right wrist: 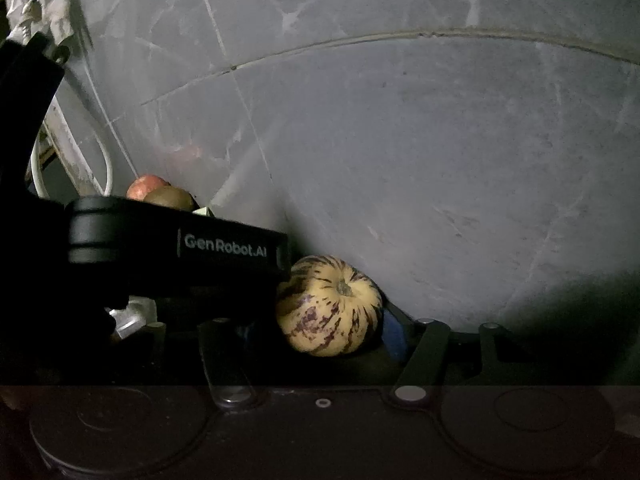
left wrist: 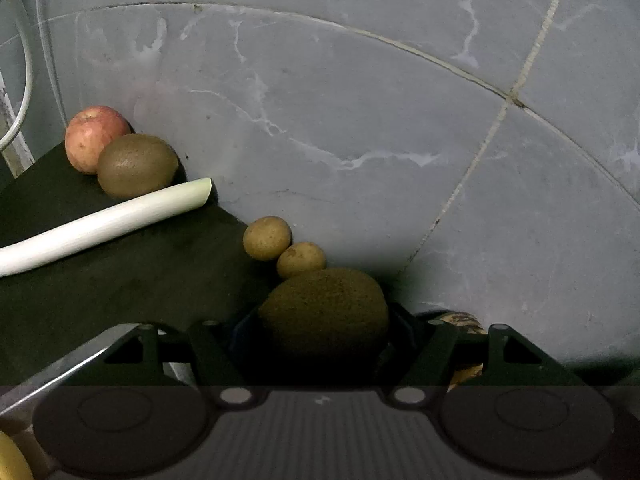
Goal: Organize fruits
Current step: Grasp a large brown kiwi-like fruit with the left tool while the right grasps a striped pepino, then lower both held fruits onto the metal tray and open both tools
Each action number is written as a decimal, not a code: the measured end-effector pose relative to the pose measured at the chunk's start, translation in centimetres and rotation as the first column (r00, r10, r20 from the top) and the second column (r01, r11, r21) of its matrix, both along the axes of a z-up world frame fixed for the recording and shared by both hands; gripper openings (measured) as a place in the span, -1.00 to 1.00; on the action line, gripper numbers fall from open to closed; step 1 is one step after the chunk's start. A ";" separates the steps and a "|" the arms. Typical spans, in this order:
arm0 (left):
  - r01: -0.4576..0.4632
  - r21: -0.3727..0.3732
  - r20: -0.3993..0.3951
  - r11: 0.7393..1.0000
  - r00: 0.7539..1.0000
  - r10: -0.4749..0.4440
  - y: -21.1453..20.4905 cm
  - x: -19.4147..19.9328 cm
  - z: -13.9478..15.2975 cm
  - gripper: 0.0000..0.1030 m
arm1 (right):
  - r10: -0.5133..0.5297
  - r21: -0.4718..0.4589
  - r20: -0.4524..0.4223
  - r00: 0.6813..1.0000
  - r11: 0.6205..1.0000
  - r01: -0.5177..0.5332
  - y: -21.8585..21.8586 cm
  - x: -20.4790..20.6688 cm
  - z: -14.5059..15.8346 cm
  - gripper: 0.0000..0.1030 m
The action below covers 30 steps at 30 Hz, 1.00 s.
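In the left wrist view my left gripper [left wrist: 320, 320] is shut on a brown kiwi [left wrist: 324, 312], held close to the grey tiled wall. Beyond it sit two small potatoes [left wrist: 267, 237] [left wrist: 301, 259], a leek stalk [left wrist: 100, 224], a second kiwi [left wrist: 137, 165] and a red apple [left wrist: 94, 136] on a dark surface [left wrist: 120, 280]. In the right wrist view my right gripper [right wrist: 328, 320] is shut on a cream, purple-striped pepino melon [right wrist: 328, 306]. The left gripper's black body [right wrist: 172, 244] lies just left of it. The apple [right wrist: 146, 182] and the second kiwi [right wrist: 168, 198] peek over that body.
A grey marble-tiled wall [left wrist: 360, 100] fills the background in both views. A white cable [right wrist: 106, 168] and a cloth [right wrist: 44, 0] hang at the left. A yellow fruit [left wrist: 12, 460] shows at the bottom left corner, and a striped fruit [left wrist: 464, 320] behind the right finger.
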<state>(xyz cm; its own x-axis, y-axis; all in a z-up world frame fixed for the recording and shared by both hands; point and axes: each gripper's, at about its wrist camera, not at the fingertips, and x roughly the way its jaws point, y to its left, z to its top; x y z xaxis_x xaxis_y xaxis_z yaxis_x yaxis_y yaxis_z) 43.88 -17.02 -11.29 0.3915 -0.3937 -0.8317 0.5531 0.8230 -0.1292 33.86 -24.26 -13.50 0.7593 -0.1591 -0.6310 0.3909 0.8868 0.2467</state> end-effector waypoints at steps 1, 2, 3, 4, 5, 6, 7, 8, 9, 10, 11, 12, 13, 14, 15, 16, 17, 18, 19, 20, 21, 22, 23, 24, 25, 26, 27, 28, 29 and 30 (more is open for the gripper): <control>-0.004 0.002 -0.001 1.000 1.000 0.004 0.0 -0.3 0.2 0.39 | 0.000 0.007 0.006 1.000 1.000 0.000 -0.4 -0.6 -0.1 0.21; -0.011 0.002 -0.003 1.000 1.000 0.011 0.0 -0.2 0.2 0.39 | 0.002 0.007 0.009 1.000 1.000 -0.002 -0.4 -0.6 -0.1 0.18; -0.022 -0.002 -0.007 1.000 1.000 0.022 0.1 -0.2 0.2 0.39 | 0.000 0.003 0.008 1.000 1.000 0.000 -0.4 -0.6 -0.1 0.12; -0.030 -0.006 -0.014 1.000 0.999 0.030 0.2 -0.1 0.3 0.39 | 0.005 0.009 0.012 1.000 1.000 -0.005 -0.8 -0.7 -0.3 0.12; -0.040 -0.009 -0.019 0.999 0.999 0.040 0.3 -0.1 0.3 0.39 | 0.011 0.012 0.016 1.000 1.000 -0.011 -0.9 -0.8 -0.4 0.11; -0.049 -0.009 -0.020 0.999 0.999 0.049 0.5 -0.2 0.4 0.39 | 0.017 0.015 0.021 1.000 1.000 -0.018 -1.1 -1.0 -0.4 0.11; -0.053 -0.006 -0.020 0.999 0.998 0.053 0.5 -0.3 0.4 0.39 | 0.020 0.017 0.024 0.999 1.000 -0.021 -1.2 -1.1 -0.5 0.11; -0.057 -0.004 -0.019 0.998 0.998 0.057 0.7 -0.5 0.4 0.38 | 0.022 0.020 0.027 0.999 1.000 -0.023 -1.4 -1.3 -0.5 0.11; -0.063 -0.004 -0.020 0.998 0.998 0.063 0.8 -0.8 0.5 0.38 | 0.026 0.022 0.029 0.999 0.999 -0.026 -1.6 -1.5 -0.6 0.11; -0.067 -0.007 -0.023 0.998 0.998 0.067 1.0 -0.9 0.6 0.38 | 0.033 0.021 0.029 0.999 0.999 -0.034 -1.8 -1.9 -0.6 0.11; -0.072 -0.016 -0.027 0.997 0.997 0.071 1.2 -1.2 0.7 0.38 | 0.046 0.018 0.027 0.999 0.999 -0.046 -2.0 -2.0 -0.6 0.11; -0.079 -0.028 -0.033 0.997 0.996 0.078 1.5 -1.4 0.9 0.38 | 0.054 0.019 0.024 0.998 0.998 -0.055 -2.1 -2.1 -0.5 0.11; -0.085 -0.037 -0.037 0.996 0.996 0.084 1.8 -1.7 1.1 0.38 | 0.058 0.025 0.023 0.998 0.998 -0.058 -2.3 -2.3 -0.5 0.11; -0.091 -0.044 -0.037 0.995 0.995 0.089 2.0 -2.0 1.4 0.38 | 0.060 0.029 0.022 0.998 0.998 -0.061 -2.5 -2.5 -0.5 0.11; -0.097 -0.049 -0.033 0.994 0.995 0.095 2.3 -2.5 1.7 0.38 | 0.060 0.029 0.023 0.998 0.998 -0.060 -2.7 -2.7 -0.4 0.10; -0.102 -0.051 -0.030 0.993 0.994 0.100 2.5 -2.7 1.9 0.38 | 0.068 0.035 0.026 0.997 0.997 -0.069 -2.8 -2.9 -0.5 0.10; -0.108 -0.057 -0.027 0.992 0.994 0.107 2.7 -3.0 2.2 0.38 | 0.079 0.042 0.029 0.996 0.996 -0.080 -3.0 -3.2 -0.4 0.10; -0.116 -0.065 -0.024 0.991 0.993 0.115 3.1 -3.4 2.5 0.38 | 0.089 0.046 0.032 0.996 0.995 -0.091 -3.1 -3.6 -0.4 0.10; -0.124 -0.071 -0.022 0.990 0.992 0.123 3.3 -3.7 2.7 0.38 | 0.097 0.045 0.034 0.995 0.994 -0.098 -3.1 -3.9 -0.3 0.10; -0.134 -0.076 -0.020 0.988 0.991 0.133 3.7 -4.1 3.0 0.38 | 0.105 0.044 0.037 0.994 0.993 -0.107 -3.1 -4.3 -0.1 0.10; -0.143 -0.082 -0.018 0.986 0.990 0.142 4.0 -4.5 3.3 0.39 | 0.115 0.043 0.040 0.993 0.992 -0.116 -3.1 -4.8 0.0 0.10; -0.153 -0.089 -0.015 0.984 0.988 0.152 4.3 -4.9 3.6 0.39 | 0.125 0.042 0.044 0.991 0.991 -0.127 -2.9 -5.3 0.2 0.10; -0.160 -0.095 -0.012 0.983 0.987 0.159 4.5 -5.3 4.0 0.39 | 0.136 0.039 0.048 0.990 0.990 -0.138 -2.5 -5.7 0.4 0.10; -0.171 -0.104 -0.009 0.980 0.985 0.171 4.9 -5.8 4.3 0.39 | 0.146 0.034 0.052 0.988 0.988 -0.148 -2.1 -6.0 0.7 0.10; -0.182 -0.112 -0.007 0.977 0.983 0.182 5.2 -6.3 4.7 0.39 | 0.158 0.032 0.055 0.986 0.987 -0.160 -1.8 -6.5 1.0 0.10; -0.194 -0.120 -0.005 0.974 0.981 0.195 5.7 -7.0 5.0 0.39 | 0.166 0.033 0.057 0.984 0.985 -0.169 -1.7 -6.9 1.2 0.10; -0.209 -0.129 -0.002 0.969 0.978 0.210 6.3 -7.8 5.4 0.39 | 0.175 0.033 0.060 0.983 0.984 -0.177 -1.5 -7.3 1.5 0.10; -0.222 -0.135 0.003 0.966 0.974 0.224 6.8 -8.5 5.7 0.39 | 0.187 0.029 0.064 0.980 0.982 -0.189 -1.2 -7.9 1.8 0.10; -0.237 -0.137 0.011 0.962 0.971 0.241 7.4 -9.3 6.0 0.39 | 0.200 0.025 0.069 0.977 0.979 -0.202 -0.9 -8.5 2.2 0.10; -0.254 -0.137 0.023 0.957 0.965 0.260 8.0 -10.3 6.3 0.39 | 0.214 0.023 0.074 0.974 0.976 -0.217 -0.6 -9.0 2.6 0.10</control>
